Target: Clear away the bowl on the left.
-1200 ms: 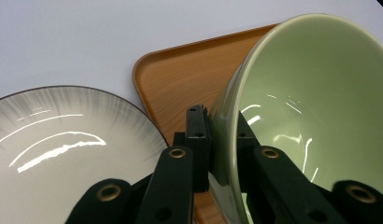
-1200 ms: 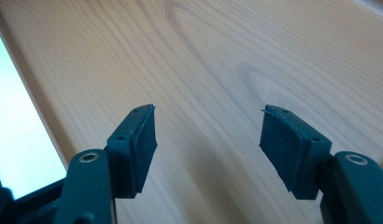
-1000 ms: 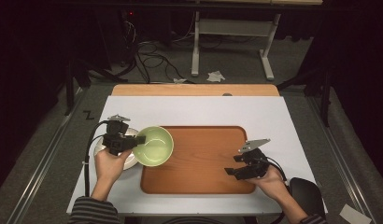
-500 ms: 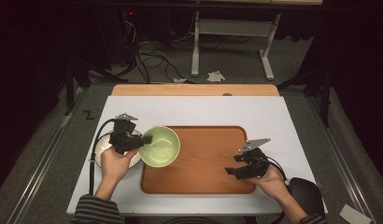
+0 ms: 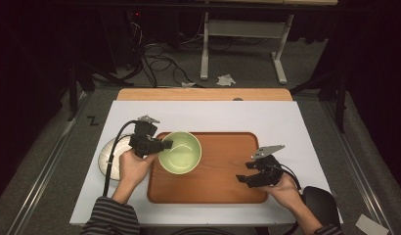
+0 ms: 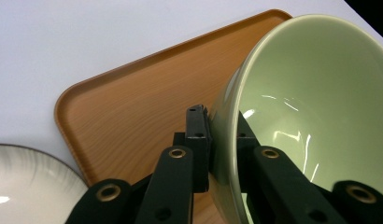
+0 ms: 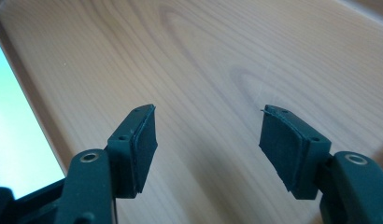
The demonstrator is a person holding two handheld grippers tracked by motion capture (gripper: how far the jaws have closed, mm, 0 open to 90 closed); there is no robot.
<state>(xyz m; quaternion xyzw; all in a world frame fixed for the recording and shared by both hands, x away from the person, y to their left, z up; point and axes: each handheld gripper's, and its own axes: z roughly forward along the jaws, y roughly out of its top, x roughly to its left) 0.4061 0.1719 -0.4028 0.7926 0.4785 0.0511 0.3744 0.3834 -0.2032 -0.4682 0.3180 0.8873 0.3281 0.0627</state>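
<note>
A pale green bowl [image 5: 180, 152] hangs over the left part of the wooden tray [image 5: 228, 181], and my left gripper [image 5: 164, 146] is shut on its left rim. In the left gripper view the jaws pinch the green bowl [image 6: 311, 107] wall, one pad outside and one inside, with the wooden tray [image 6: 133, 116] below. My right gripper [image 5: 243, 178] rests over the tray's right front part, open, nothing between its jaws. In the right gripper view the right gripper [image 7: 208, 140] looks down on bare tray wood [image 7: 217, 60].
A white plate [image 5: 108, 156] with dark rim streaks lies on the white table top [image 5: 286, 122] left of the tray, partly under my left hand; the white plate [image 6: 31, 186] also shows at the lower left of the left gripper view. A wooden board [image 5: 203, 94] lies along the table's far edge.
My left gripper has carried the green bowl to the right, from above the white plate to over the tray's left part. The right gripper has stayed where it was.
</note>
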